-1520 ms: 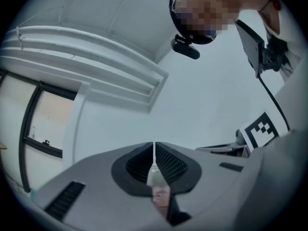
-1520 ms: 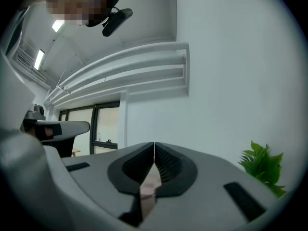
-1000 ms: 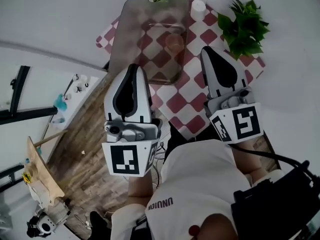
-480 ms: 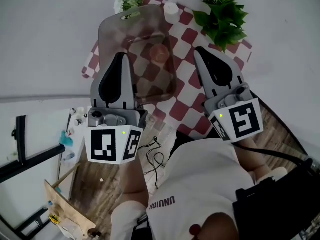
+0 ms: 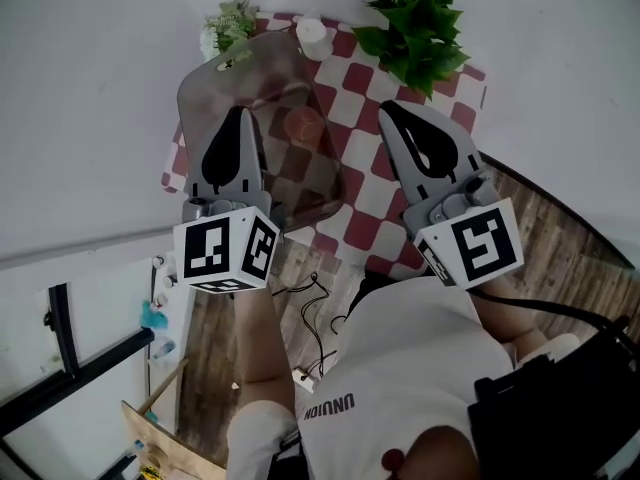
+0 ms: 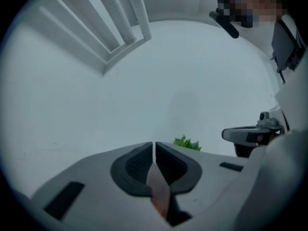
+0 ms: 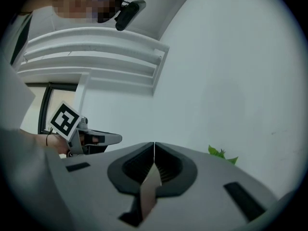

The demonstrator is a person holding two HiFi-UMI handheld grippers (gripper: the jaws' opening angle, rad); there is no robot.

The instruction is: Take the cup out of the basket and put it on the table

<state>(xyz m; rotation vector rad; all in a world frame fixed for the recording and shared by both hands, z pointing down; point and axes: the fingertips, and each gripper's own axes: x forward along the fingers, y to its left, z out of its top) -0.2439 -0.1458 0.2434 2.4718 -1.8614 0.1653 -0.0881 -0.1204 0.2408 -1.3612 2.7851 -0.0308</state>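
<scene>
The left tool and right tool are hovering clenched, empty. The cup in the basket is looking light, slick; its rim suits pinching.

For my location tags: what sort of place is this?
Probably a plain indoor room staged for recording, not a lived-in home: a checked tablecloth, a leafy plant at its edge, and loose cables on the wooden floor.

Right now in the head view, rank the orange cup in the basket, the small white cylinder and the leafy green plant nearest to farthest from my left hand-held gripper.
1. Translucent orange cup, in the smoky plastic basket, beside the left hand-held gripper.
2. Small white cylinder, beyond the basket.
3. Leafy green plant, far right.
</scene>
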